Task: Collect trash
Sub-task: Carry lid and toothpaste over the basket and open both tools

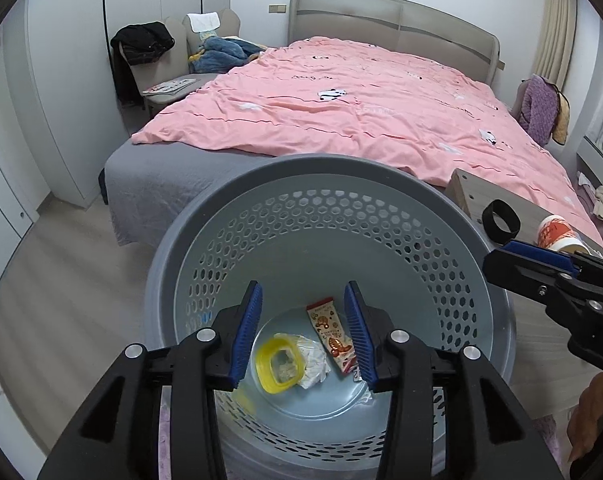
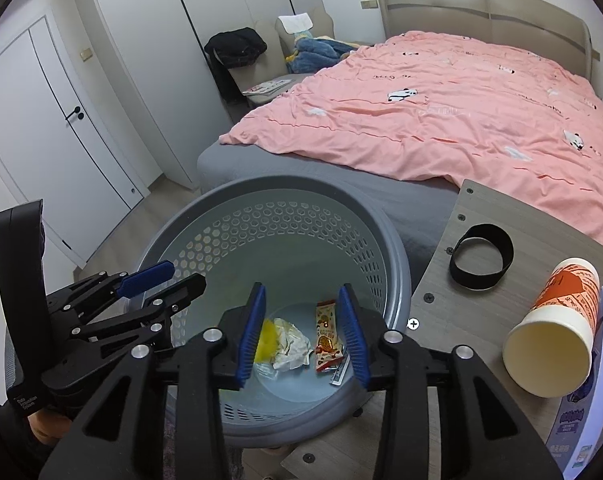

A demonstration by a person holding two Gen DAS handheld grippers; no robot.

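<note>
Both the left gripper and the right gripper are held partly open and empty above a grey perforated basket, where a snack wrapper, crumpled tissue and yellow lid are seen below their fingertips.
</note>
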